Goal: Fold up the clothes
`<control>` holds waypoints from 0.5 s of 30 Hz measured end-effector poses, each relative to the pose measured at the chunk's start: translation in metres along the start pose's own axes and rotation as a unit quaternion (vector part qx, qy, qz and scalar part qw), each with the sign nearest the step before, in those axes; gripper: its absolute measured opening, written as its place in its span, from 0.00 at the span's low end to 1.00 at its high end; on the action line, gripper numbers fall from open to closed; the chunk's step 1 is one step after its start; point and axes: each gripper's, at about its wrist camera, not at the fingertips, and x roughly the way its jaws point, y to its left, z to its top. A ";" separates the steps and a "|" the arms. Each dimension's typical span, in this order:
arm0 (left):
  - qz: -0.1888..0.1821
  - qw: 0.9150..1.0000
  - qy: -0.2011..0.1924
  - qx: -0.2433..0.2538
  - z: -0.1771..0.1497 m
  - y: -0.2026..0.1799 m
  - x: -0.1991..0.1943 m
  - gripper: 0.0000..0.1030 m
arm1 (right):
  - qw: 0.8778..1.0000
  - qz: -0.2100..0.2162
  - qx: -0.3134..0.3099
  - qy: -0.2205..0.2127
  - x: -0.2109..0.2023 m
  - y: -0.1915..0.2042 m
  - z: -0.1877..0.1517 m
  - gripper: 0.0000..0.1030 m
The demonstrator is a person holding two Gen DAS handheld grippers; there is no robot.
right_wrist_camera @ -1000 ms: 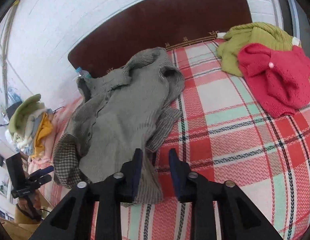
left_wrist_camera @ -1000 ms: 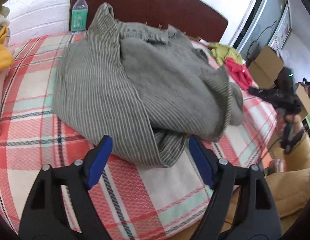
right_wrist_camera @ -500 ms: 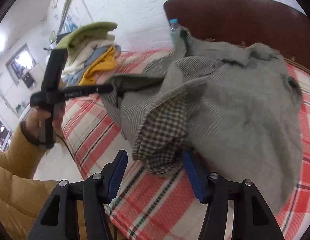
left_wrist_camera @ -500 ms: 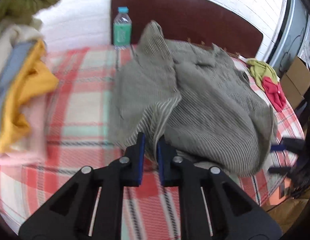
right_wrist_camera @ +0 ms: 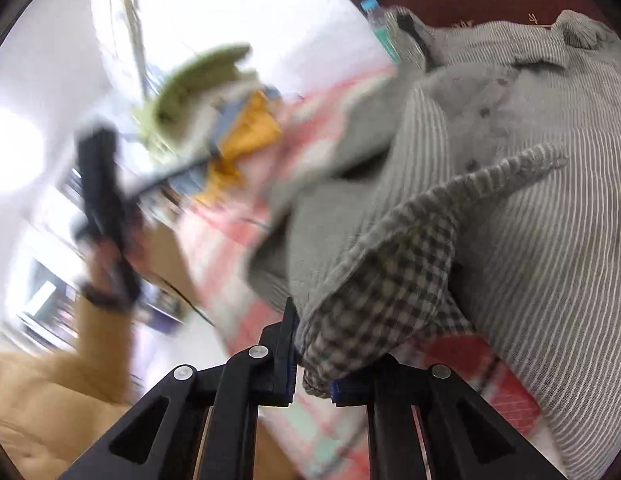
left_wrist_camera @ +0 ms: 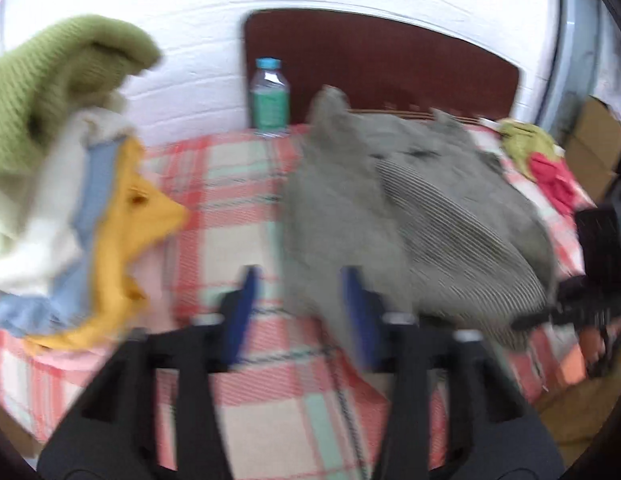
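Observation:
A grey striped shirt (left_wrist_camera: 422, 216) lies crumpled on a red plaid bed (left_wrist_camera: 238, 184). My left gripper (left_wrist_camera: 298, 308) is open, its blue pads on either side of the shirt's near left edge; the view is blurred. In the right wrist view the shirt (right_wrist_camera: 530, 208) fills the right side, and its checked inner hem (right_wrist_camera: 390, 300) hangs between my right gripper's (right_wrist_camera: 312, 364) fingers, which are shut on it. The left gripper (right_wrist_camera: 106, 200) shows blurred at the left of that view, held in a hand.
A pile of folded clothes, green, white, blue and yellow (left_wrist_camera: 70, 168), sits at the bed's left. A water bottle (left_wrist_camera: 269, 98) stands by the dark headboard (left_wrist_camera: 382, 68). Green and red garments (left_wrist_camera: 542, 160) lie at the far right, with cardboard boxes (left_wrist_camera: 594, 140) beyond.
My left gripper was shut on the shirt's edge and is now open. My right gripper was open around the checked hem and has closed on it. Both views are blurred with motion.

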 end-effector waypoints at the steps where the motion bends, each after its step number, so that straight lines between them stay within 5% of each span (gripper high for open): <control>1: -0.026 1.000 0.002 0.006 -0.008 -0.007 0.000 0.83 | 1.000 0.018 0.007 -0.011 -0.006 0.002 0.002 0.10; 3: -0.074 0.997 0.006 0.017 -0.023 -0.020 0.001 0.83 | 0.998 0.047 0.022 -0.030 -0.018 0.004 0.005 0.10; 9: -0.022 0.999 0.035 -0.006 -0.020 -0.006 0.025 0.81 | 0.994 0.082 0.050 -0.052 -0.035 0.004 0.008 0.10; 10: -0.014 0.999 0.039 -0.009 -0.019 -0.004 0.029 0.70 | 0.993 0.084 0.055 -0.054 -0.037 0.003 0.009 0.10; 11: -0.005 0.999 0.044 -0.013 -0.019 -0.002 0.033 0.41 | 0.993 0.083 0.057 -0.056 -0.040 0.003 0.010 0.10; 12: 0.004 0.999 0.049 -0.017 -0.019 0.001 0.037 0.25 | 0.992 0.089 0.063 -0.056 -0.041 0.001 0.010 0.10; 13: 0.012 0.998 0.054 -0.021 -0.018 0.003 0.041 0.14 | 0.992 0.092 0.067 -0.055 -0.041 0.001 0.009 0.10; 15: 0.029 0.997 0.063 -0.028 -0.017 0.007 0.050 0.12 | 0.991 0.095 0.074 -0.051 -0.038 0.000 0.008 0.10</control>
